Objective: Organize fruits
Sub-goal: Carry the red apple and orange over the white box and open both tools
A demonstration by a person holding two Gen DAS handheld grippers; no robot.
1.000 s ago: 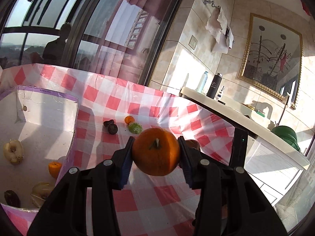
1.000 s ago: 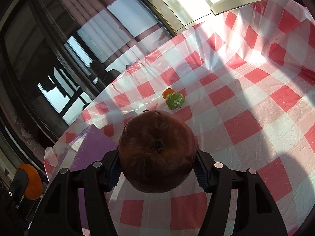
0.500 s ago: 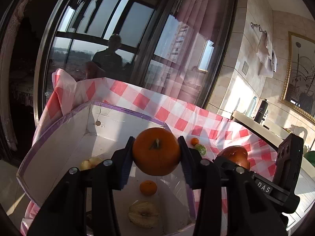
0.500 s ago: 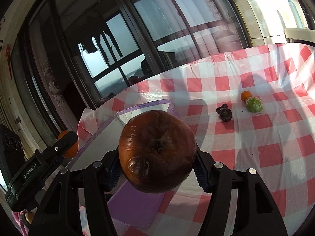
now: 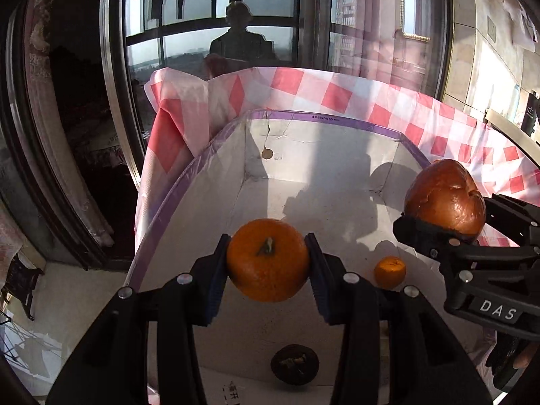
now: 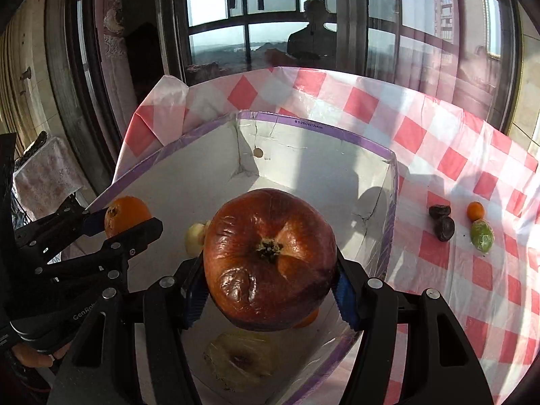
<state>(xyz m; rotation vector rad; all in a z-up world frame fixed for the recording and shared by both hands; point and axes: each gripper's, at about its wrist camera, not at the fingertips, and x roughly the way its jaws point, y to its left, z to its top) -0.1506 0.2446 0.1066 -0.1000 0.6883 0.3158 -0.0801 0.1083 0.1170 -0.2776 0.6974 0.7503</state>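
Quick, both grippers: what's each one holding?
Left gripper: shut on round orange tangerine.
Right gripper: shut on wrinkled dark-red apple.

Ahead of you a red-and-white checked tablecloth [image 6: 415, 135] covers the table, its corner bunched up and folded at the left. Behind it stands a large window [image 5: 209, 17] with dark frames, and in its glass you see the dim reflection of a person [image 5: 240, 38]. A pinkish curtain [image 5: 378, 27] hangs to the right of the glass, with a tiled wall [image 5: 472, 57] beyond it.
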